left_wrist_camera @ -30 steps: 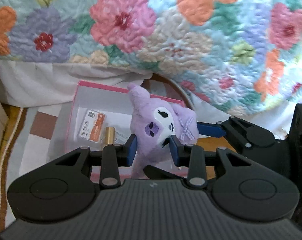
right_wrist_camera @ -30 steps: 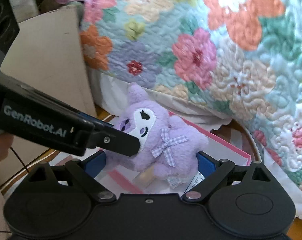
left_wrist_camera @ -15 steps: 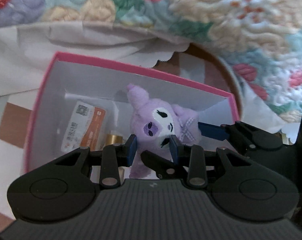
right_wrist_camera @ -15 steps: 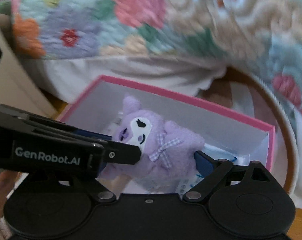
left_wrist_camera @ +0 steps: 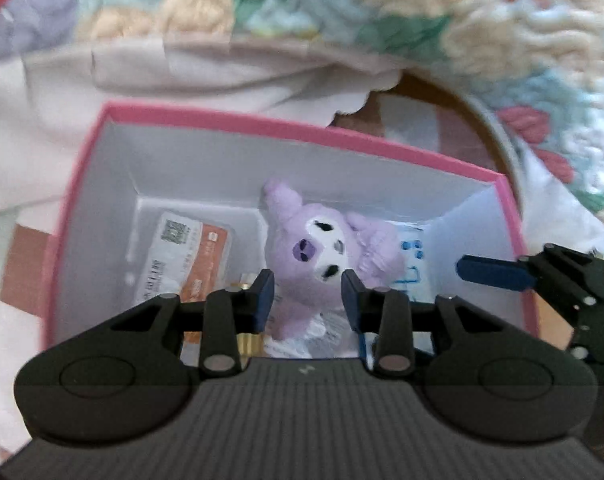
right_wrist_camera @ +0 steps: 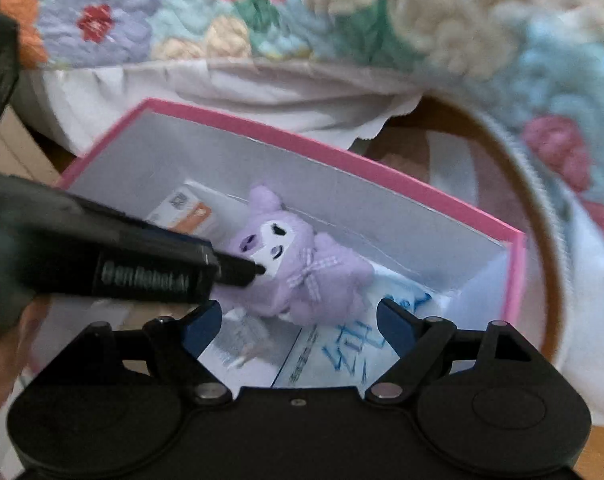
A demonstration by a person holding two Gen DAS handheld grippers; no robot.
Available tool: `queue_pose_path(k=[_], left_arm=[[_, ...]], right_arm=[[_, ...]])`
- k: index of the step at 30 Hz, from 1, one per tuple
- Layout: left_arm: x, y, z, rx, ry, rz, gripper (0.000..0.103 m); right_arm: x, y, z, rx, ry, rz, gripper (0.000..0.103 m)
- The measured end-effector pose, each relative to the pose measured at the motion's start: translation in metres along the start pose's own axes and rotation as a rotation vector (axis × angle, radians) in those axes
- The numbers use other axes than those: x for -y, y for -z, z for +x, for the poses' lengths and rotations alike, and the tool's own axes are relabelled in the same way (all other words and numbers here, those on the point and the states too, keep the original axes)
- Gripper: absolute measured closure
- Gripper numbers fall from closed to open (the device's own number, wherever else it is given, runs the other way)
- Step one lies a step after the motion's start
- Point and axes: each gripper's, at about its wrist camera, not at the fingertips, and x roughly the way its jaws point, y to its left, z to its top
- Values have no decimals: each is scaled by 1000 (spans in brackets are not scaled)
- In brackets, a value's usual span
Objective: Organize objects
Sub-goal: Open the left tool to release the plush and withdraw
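Left gripper point(left_wrist_camera: 307, 294): low centre of the left wrist view; its blue fingers point(left_wrist_camera: 264, 294) sit narrow on either side of the purple plush toy point(left_wrist_camera: 321, 256), though whether they press it or have just let go I cannot tell.
Right gripper point(right_wrist_camera: 298, 322): low centre of the right wrist view; fingers spread wide, holding nothing, just in front of the toy.
Purple plush toy: inside the pink box point(left_wrist_camera: 302, 130), middle of both frames, head toward the upper left, checked bow point(right_wrist_camera: 307, 276) on its chest.
Box contents: an orange-and-white packet point(left_wrist_camera: 186, 256) at left of the toy, a white sheet with blue writing point(right_wrist_camera: 341, 354) at lower right, a brass-coloured piece point(left_wrist_camera: 248, 342) by the left finger.
Beyond the box: white cloth point(right_wrist_camera: 230, 84), then a floral quilt point(right_wrist_camera: 341, 12) across the top.
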Motion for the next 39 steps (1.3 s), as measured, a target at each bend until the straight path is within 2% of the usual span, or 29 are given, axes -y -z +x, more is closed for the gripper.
queue_pose_path(k=[4, 11, 18, 22, 25, 31, 34, 39], left_arm=[[7, 9, -45, -4, 10, 25, 64], [26, 33, -113, -22, -1, 78, 59], [34, 59, -174, -21, -1, 103, 55], [33, 71, -197, -90, 81, 85, 55], [37, 85, -214, -90, 78, 117, 55], [41, 122, -221, -91, 101, 176, 52], [40, 139, -213, -82, 100, 188, 52], [30, 160, -186, -61, 139, 175, 49]], right_arm=[[1, 20, -51, 76, -43, 54, 15], [-16, 44, -119, 128, -103, 118, 15], [-49, 60, -181, 175, -122, 84, 15], [-77, 76, -218, 187, -88, 25, 15], [-95, 89, -241, 206, -77, -11, 14], [-120, 121, -249, 200, -95, -36, 13], [-128, 141, -237, 184, -116, -35, 13], [-127, 169, -204, 190, -85, -54, 13]])
